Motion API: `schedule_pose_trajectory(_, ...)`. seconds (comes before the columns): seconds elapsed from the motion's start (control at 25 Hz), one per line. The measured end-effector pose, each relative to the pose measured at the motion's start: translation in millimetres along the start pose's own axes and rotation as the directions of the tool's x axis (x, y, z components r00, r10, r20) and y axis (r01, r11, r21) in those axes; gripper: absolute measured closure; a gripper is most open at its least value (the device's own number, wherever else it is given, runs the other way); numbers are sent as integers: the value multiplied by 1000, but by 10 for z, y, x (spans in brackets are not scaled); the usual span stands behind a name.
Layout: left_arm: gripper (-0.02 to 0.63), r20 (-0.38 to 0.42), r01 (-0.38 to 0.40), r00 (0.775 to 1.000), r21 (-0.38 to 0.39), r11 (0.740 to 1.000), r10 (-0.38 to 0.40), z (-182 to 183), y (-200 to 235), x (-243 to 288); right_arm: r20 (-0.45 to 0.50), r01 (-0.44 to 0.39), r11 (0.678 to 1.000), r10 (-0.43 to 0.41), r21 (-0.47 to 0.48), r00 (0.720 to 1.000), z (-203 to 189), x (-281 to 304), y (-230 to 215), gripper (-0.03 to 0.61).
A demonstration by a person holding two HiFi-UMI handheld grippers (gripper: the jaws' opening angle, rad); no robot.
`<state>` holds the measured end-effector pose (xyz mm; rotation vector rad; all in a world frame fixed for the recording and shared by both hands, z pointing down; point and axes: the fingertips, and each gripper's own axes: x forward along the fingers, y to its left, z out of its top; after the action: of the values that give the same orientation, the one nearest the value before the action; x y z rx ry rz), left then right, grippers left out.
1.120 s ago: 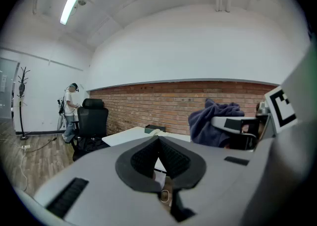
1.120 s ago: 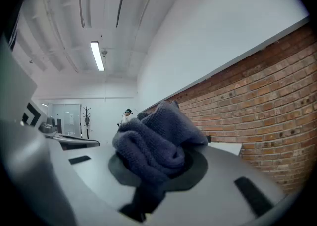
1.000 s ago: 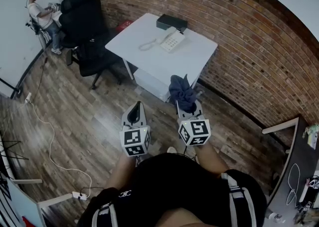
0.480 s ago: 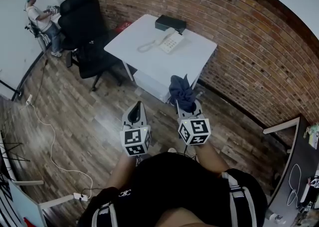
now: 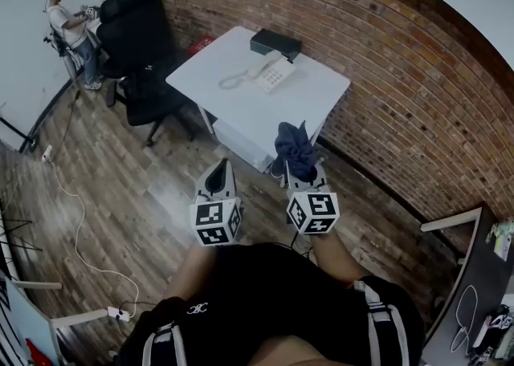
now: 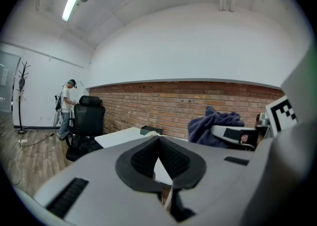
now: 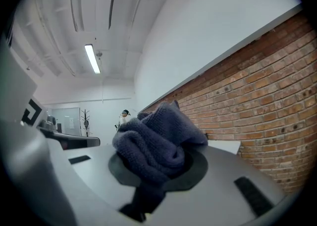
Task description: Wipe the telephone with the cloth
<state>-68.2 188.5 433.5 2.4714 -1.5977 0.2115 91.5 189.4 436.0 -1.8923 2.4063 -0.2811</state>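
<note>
Two hand-held tools hover over the wooden floor (image 5: 120, 164), side by side, pointing toward 12 o'clock. The left gripper (image 5: 221, 170) has its jaws pressed together with nothing between them, its own view showing the dark pads (image 6: 171, 158) meeting at their tips. The right gripper (image 5: 299, 170) is clamped on the cloth (image 5: 293, 148), a bunched dark blue knit that bulges above the jaws and fills much of that gripper's view (image 7: 156, 143). The telephone (image 5: 271, 73) lies at 12 o'clock from both grippers, well apart from them, on the white table (image 5: 241, 111), with its coiled cord (image 5: 235, 78) trailing toward 9 o'clock. A black box (image 5: 275, 42) sits just beyond the telephone, near the brick wall (image 5: 385, 75). At 10 o'clock stands a black office chair (image 5: 136, 31), and past it a person (image 5: 68, 27) by the white wall.
</note>
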Motion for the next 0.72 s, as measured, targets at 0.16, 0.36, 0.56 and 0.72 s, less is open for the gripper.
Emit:
schedule_pose_trajectory(0.16,621,-5,-19,1000,2,1000,19,-31,-94,84,-13,-10,1000,10,1,1000,-5,102,-148,534)
schedule_pose_trajectory(0.36,621,-1,-28,1000,32,999,28,8,-113,232,-8,-21,1000,21,5,1000,26,273,-230,534)
schedule_pose_trajectory(0.56,621,-7,-25,1000,39,999,25,-18,50,468,-21,-25,1000,25,7,999,-59,558,-209,534)
schedule_pose_trajectory(0.72,621,-13,-3,1000,28,1000,3,-9,248,808,-38,-6,1000,6,-8,999,-108,904,-240,534)
